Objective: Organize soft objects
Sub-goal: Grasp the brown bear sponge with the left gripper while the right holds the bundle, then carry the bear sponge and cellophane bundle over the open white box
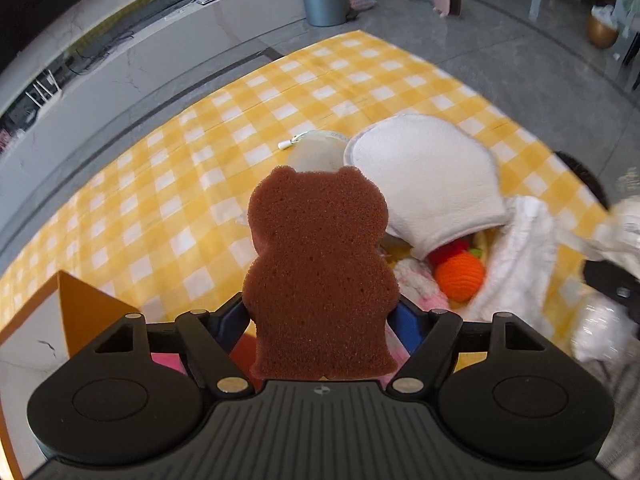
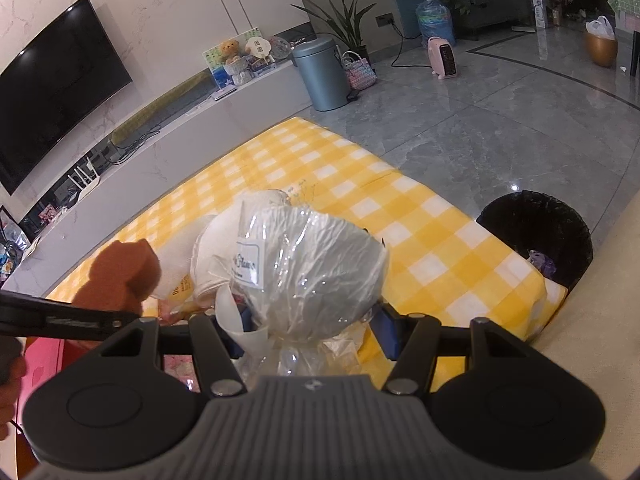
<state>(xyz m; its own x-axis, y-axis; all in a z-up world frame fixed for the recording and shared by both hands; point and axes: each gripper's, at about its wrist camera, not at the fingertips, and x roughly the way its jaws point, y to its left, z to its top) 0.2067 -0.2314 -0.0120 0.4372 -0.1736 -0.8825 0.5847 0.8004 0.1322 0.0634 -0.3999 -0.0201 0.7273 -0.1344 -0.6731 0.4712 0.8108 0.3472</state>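
Brown bear sponge (image 1: 320, 280) clamped upright in left gripper (image 1: 320, 320).

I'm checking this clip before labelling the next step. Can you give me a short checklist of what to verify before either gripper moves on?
1. Left gripper grips the brown bear-shaped sponge: ok, held upright between the jaws.
2. Right gripper has the plastic-wrapped bundle: ok, it sits between the jaws.
3. Sponge lifted off the yellow checked tablecloth: ok.
4. Sponge clear of the bundle: cannot tell; in the right wrist view they look close.
5. Pile with the orange crocheted ball and white cloth undisturbed: ok.
6. Place for the sponge: cannot tell.
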